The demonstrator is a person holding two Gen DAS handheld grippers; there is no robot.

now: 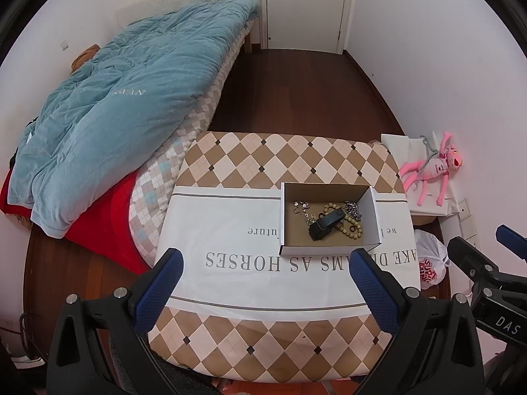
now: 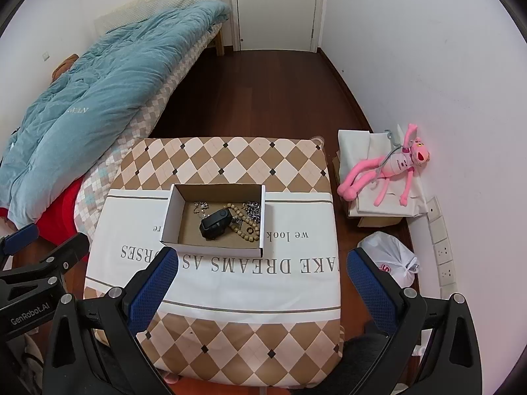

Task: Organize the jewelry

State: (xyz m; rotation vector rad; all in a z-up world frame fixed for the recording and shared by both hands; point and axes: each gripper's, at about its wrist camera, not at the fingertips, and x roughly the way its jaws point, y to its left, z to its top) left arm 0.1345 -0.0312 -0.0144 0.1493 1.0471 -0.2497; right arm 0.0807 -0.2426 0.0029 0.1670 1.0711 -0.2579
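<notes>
Blue-padded fingers (image 1: 166, 283) of the left gripper (image 1: 266, 283) stand wide apart and empty at six o'clock in its own view, and the right gripper (image 2: 263, 283) hangs the same way, fingers spread with nothing between them. Both hover above the cloth-covered counter (image 2: 210, 296), short of the box (image 2: 171, 214), which sits near its middle. All the jewelry seen lies inside: a black band (image 2: 214, 223) at centre, wooden beads (image 2: 245, 223) curling at its three o'clock and touching it, a silver chain (image 2: 201, 207) at eleven o'clock, and a heavier chain (image 2: 252, 212) against the box's right wall. By my reading, the sorting has not begun, or the last piece is already in; the views cannot settle which. Any next pick calls for a steep descent between the box walls and a narrow pinch on one strand, since the pieces overlap and could lift together.
</notes>
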